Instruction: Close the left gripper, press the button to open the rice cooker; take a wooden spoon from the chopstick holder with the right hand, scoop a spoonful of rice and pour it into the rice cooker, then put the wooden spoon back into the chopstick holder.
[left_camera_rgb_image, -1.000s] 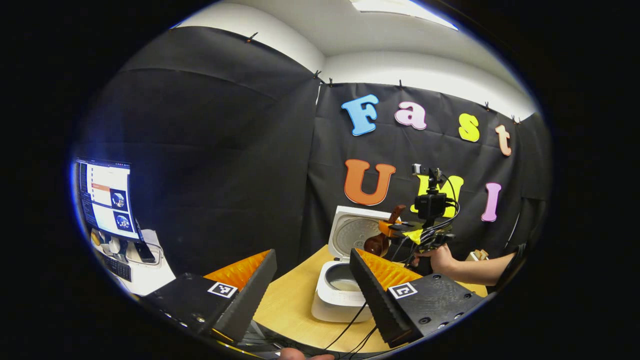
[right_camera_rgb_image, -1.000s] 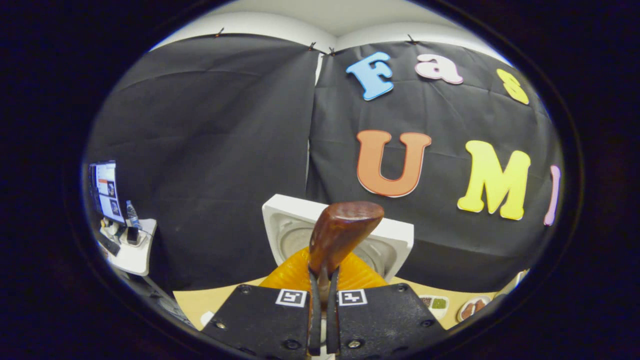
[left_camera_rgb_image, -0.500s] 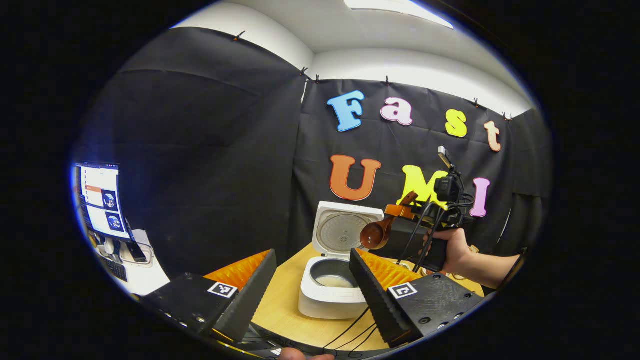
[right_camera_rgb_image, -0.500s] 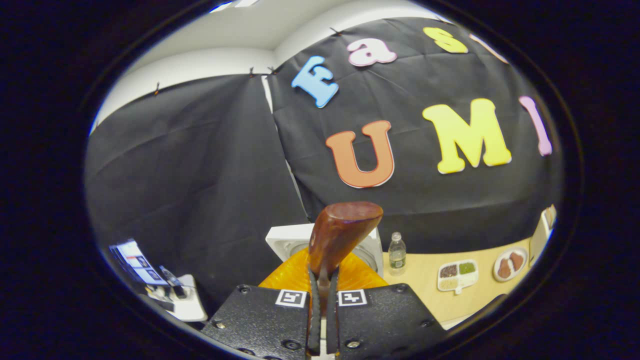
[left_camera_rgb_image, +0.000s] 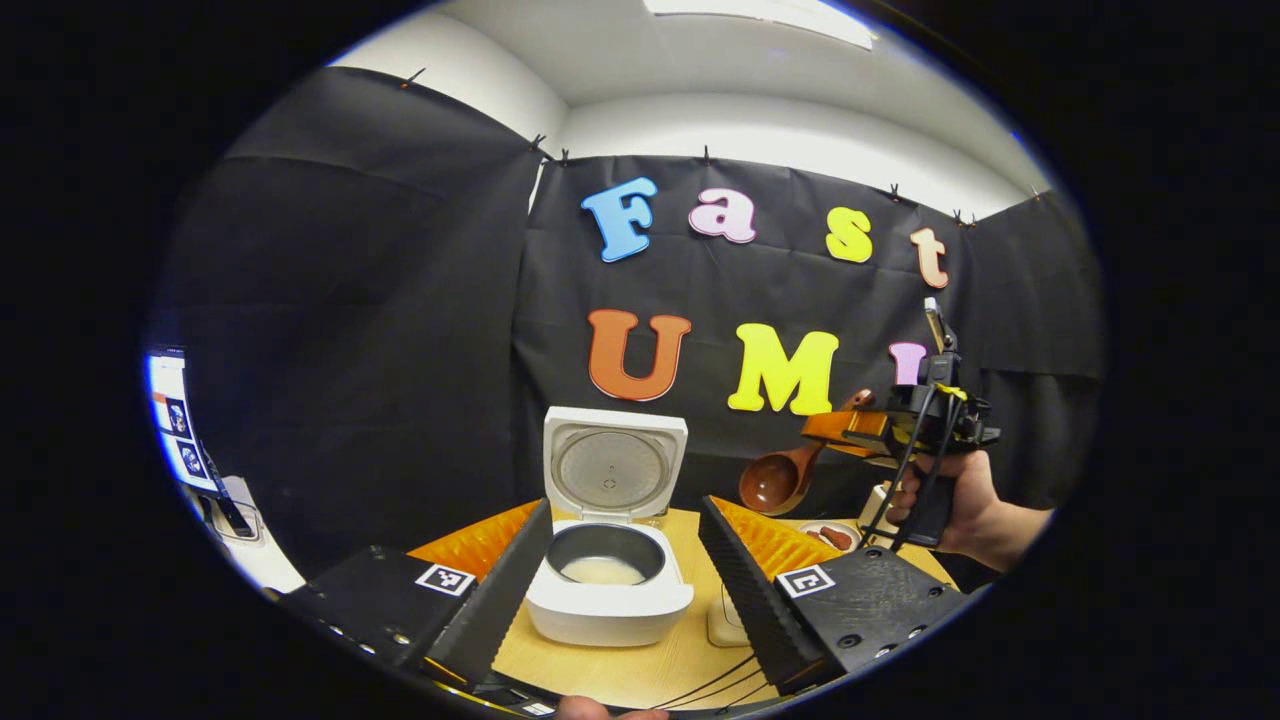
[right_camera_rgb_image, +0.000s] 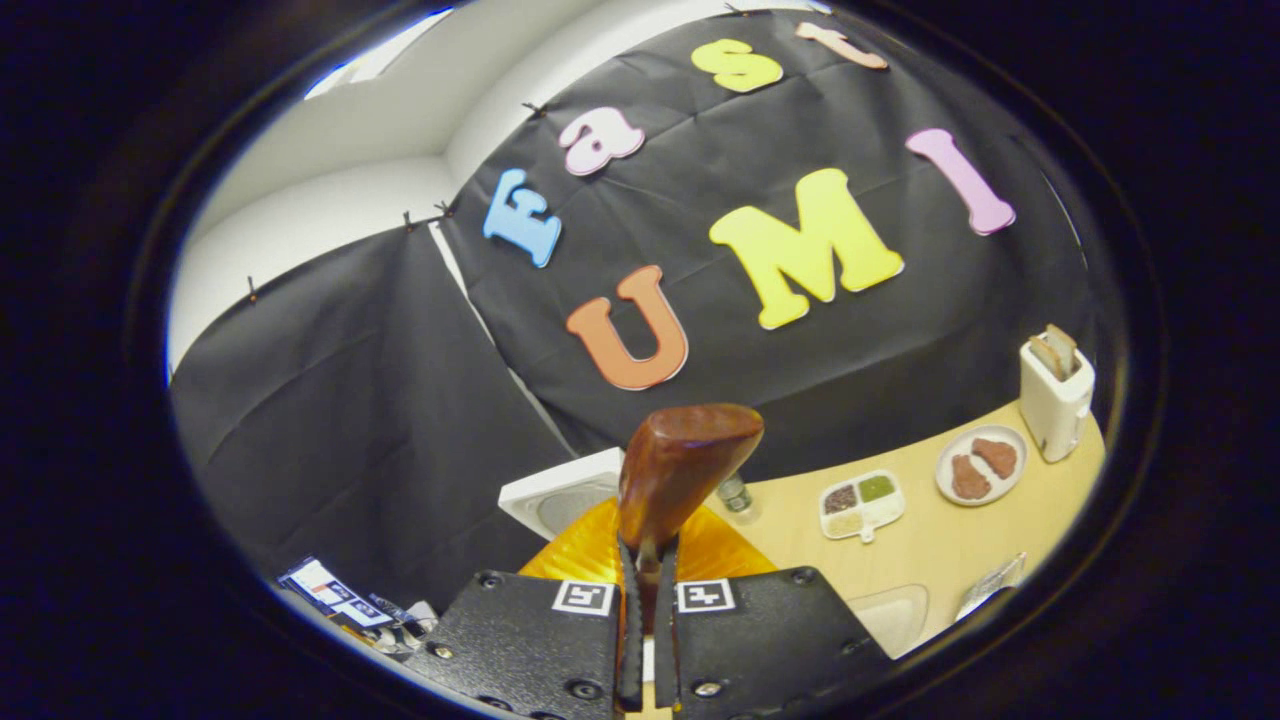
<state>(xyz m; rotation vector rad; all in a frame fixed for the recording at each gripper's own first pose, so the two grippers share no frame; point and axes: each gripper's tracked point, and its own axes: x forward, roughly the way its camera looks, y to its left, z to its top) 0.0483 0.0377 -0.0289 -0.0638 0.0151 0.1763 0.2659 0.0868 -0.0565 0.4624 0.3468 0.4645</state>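
The white rice cooker stands on the wooden table with its lid up and white rice low in the inner pot. My left gripper is open, one finger to each side of the cooker and nearer to me. To the cooker's right, a hand holds my right gripper in the air. It is shut on the handle of the brown wooden spoon, whose bowl hangs down to the left. In the right gripper view the spoon sticks up from my shut gripper, with the cooker lid behind it.
On the table to the right lie a divided dish, a plate of brown food, a toaster and a small bottle. A monitor stands on a side table at far left. Cables trail over the table's front edge.
The right gripper has carried the spoon from above the cooker out to the right and rolled. The left gripper has turned, so the cooker now sits between its fingers.
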